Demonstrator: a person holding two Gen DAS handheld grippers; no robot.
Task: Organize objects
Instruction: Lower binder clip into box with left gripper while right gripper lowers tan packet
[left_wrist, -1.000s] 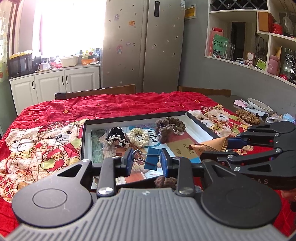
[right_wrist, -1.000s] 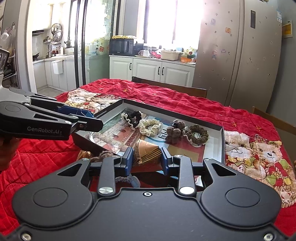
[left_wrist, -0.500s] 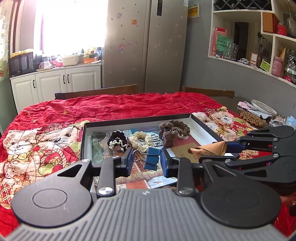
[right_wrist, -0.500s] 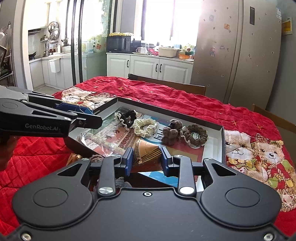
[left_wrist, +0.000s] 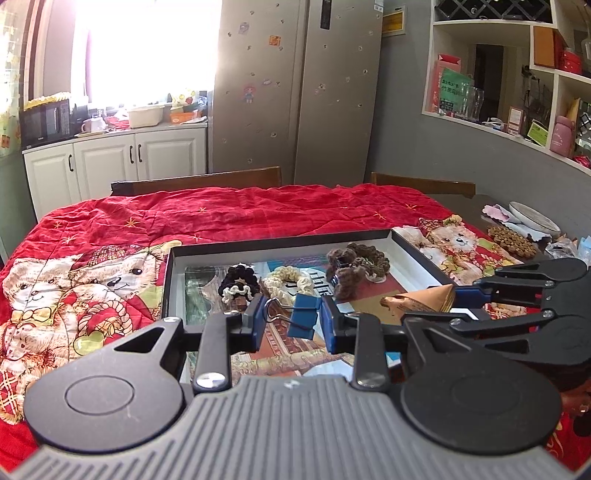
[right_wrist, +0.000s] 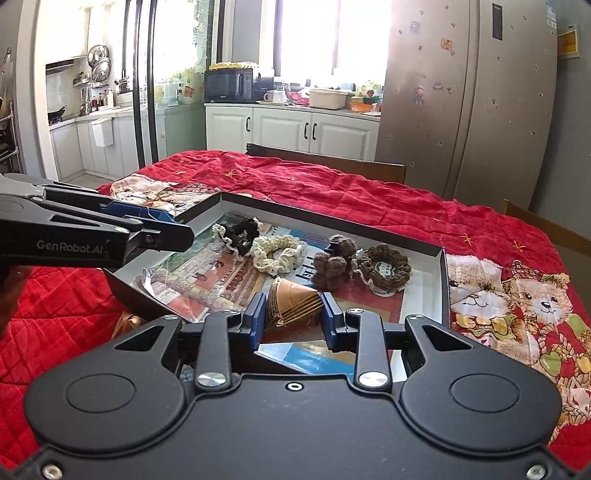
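Observation:
A shallow black tray (left_wrist: 280, 242) (right_wrist: 441, 280) lies on the red quilt. In it are a black-and-white scrunchie (left_wrist: 238, 280) (right_wrist: 242, 232), a cream scrunchie (left_wrist: 286, 282) (right_wrist: 277, 251), a brown crocheted piece (left_wrist: 345, 275) (right_wrist: 330, 266) and a dark brown scrunchie (left_wrist: 371, 258) (right_wrist: 384, 267). My left gripper (left_wrist: 291, 321) is shut on a blue binder clip (left_wrist: 303, 317), held above the tray's near part. My right gripper (right_wrist: 293, 314) is shut on a folded brown paper fan (right_wrist: 291, 301) (left_wrist: 421, 297), also above the tray.
The red bear-print quilt (left_wrist: 110, 258) covers the table. A plate (left_wrist: 532, 218) and a brown woven mat (left_wrist: 511, 240) sit at the far right edge. Wooden chair backs (left_wrist: 199, 182) stand behind the table. Something brown (right_wrist: 127, 321) lies beside the tray's near corner.
Both grippers have moved slightly forward over the tray, each still holding its object. The tray contents have not moved.

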